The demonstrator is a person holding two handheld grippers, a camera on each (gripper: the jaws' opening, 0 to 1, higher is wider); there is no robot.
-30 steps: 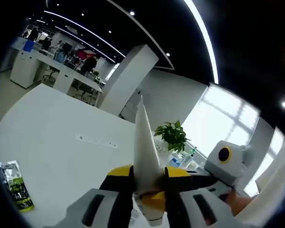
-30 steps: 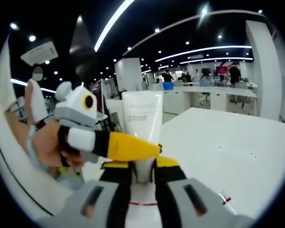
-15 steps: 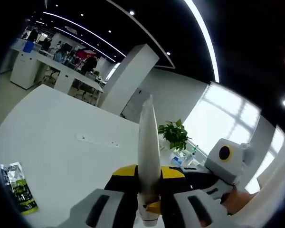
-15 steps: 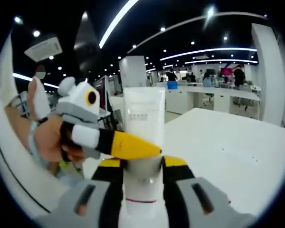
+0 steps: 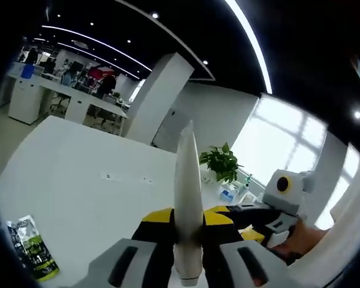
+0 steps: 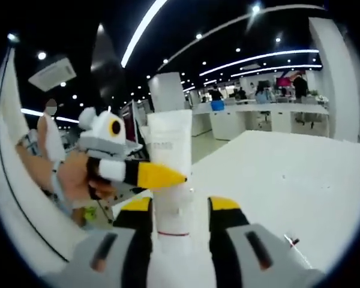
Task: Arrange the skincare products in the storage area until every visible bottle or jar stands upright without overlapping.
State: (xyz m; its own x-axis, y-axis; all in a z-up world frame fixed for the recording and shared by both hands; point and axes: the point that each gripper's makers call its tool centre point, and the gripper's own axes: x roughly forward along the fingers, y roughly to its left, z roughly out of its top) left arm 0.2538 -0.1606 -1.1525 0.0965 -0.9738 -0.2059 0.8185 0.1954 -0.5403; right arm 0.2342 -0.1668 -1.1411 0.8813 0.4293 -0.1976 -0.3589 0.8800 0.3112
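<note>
We are seeing the left gripper [image 5: 188, 231] clamping a white tube [image 5: 188, 198] edge-on, held upright above the white bench [image 5: 78, 198]. The right gripper [image 6: 180, 210] is standing with its jaws spread, the tube [image 6: 170, 174] between them. A green sachet [image 5: 33, 247] is lying near the bench's edge.

tube [image 6: 170, 174] white; claw [image 5: 188, 219] tips yellow; sachet [image 5: 33, 247] green-black

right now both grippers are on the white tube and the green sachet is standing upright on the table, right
Not quite. The green sachet lies flat on the white table, as the left gripper view shows. Both the left gripper and the right gripper are on the white tube.
</note>
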